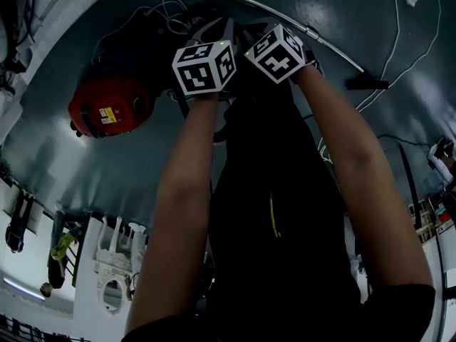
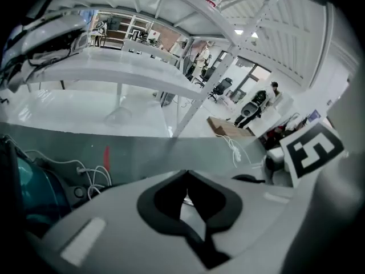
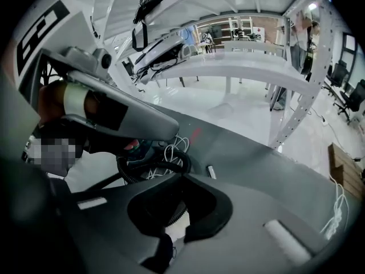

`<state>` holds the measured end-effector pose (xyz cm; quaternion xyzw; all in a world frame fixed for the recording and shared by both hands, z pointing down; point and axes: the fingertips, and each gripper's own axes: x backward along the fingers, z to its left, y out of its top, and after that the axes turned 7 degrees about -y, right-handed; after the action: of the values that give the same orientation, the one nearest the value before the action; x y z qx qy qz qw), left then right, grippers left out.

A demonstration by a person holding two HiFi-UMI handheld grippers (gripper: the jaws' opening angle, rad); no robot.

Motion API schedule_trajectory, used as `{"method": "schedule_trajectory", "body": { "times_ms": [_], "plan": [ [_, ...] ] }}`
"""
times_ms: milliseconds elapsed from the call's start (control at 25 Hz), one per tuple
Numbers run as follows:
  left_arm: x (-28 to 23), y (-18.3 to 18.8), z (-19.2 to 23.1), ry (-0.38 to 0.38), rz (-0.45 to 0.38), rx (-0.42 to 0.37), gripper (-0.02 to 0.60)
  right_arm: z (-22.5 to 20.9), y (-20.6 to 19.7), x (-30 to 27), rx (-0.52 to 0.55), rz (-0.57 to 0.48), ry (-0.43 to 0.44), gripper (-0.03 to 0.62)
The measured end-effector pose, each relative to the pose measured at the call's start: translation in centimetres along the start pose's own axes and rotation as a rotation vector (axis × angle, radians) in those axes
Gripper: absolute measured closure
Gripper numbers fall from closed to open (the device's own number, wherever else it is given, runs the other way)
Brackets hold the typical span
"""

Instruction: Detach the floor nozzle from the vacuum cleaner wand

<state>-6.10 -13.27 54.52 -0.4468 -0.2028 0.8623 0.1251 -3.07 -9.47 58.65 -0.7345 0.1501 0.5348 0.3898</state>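
In the head view a shiny metal wand lies on the dark floor, with a black piece by its right end; I cannot tell whether that is the floor nozzle. The red vacuum body sits to the left, and its black ribbed hose coils below my grippers. Both marker cubes, the left one and the right one, hover side by side above the hose area. My left gripper is shut, tips touching, nothing between them. My right gripper is also shut and empty.
White cables trail over the floor at the right, and more are bundled by the vacuum. White metal shelving stands beyond the dark mat. A cardboard box and a person are further off.
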Motion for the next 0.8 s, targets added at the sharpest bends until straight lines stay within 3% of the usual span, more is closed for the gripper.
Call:
{"method": "schedule_trajectory", "body": {
  "times_ms": [480,800],
  "plan": [
    [2.1,0.1,-0.2,0.117,-0.011,-0.058,0.572,-0.9,0.9,2.9,-0.227,-0.052,-0.062,0.597],
    [2.6,1.4,-0.3,0.16,-0.058,-0.064,0.572,-2.3,2.4,4.9,-0.34,-0.157,-0.101,0.598]
  ]
}}
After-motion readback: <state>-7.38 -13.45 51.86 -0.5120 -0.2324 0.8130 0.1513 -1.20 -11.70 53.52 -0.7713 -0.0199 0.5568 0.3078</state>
